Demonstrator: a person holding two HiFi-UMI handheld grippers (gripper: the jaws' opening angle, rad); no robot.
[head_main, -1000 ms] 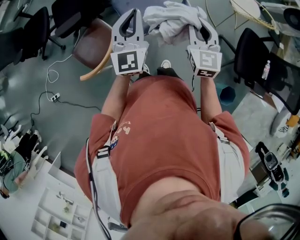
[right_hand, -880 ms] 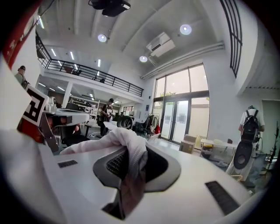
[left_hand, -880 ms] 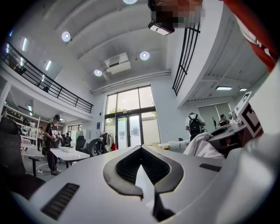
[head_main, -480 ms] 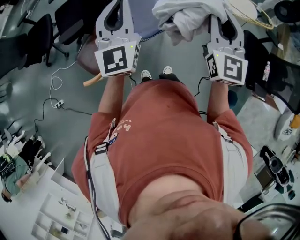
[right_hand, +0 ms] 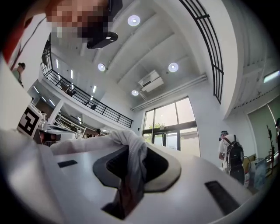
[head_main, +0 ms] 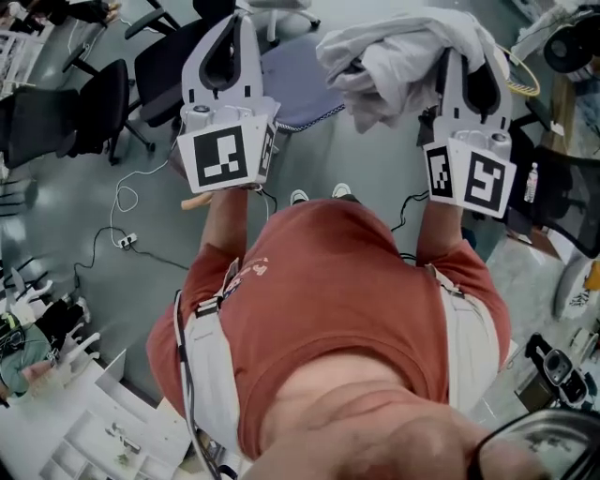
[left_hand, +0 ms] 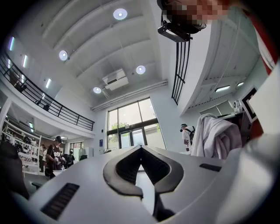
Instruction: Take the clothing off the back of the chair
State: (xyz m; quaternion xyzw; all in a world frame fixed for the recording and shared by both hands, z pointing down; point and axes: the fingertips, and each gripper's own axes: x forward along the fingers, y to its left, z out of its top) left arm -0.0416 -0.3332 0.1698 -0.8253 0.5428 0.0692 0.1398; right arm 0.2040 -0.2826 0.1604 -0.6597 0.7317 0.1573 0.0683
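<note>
My right gripper is shut on a white garment, which hangs bunched over its fingers, high above the floor. In the right gripper view the cloth runs down between the jaws of that gripper and drapes off to the left. My left gripper is raised beside it, shut with nothing in it; its tips meet. The garment shows at the right of the left gripper view. A wooden chair-back tip peeks out below the left gripper; the rest of that chair is hidden.
A chair with a lavender seat stands on the floor between the grippers. Black office chairs stand at left and right. A white cable lies on the floor. A white organiser tray is at bottom left.
Both grippers have risen towards the camera, the right one carrying the white garment up with it. The brown wooden chair has slipped out of sight behind the left gripper.
</note>
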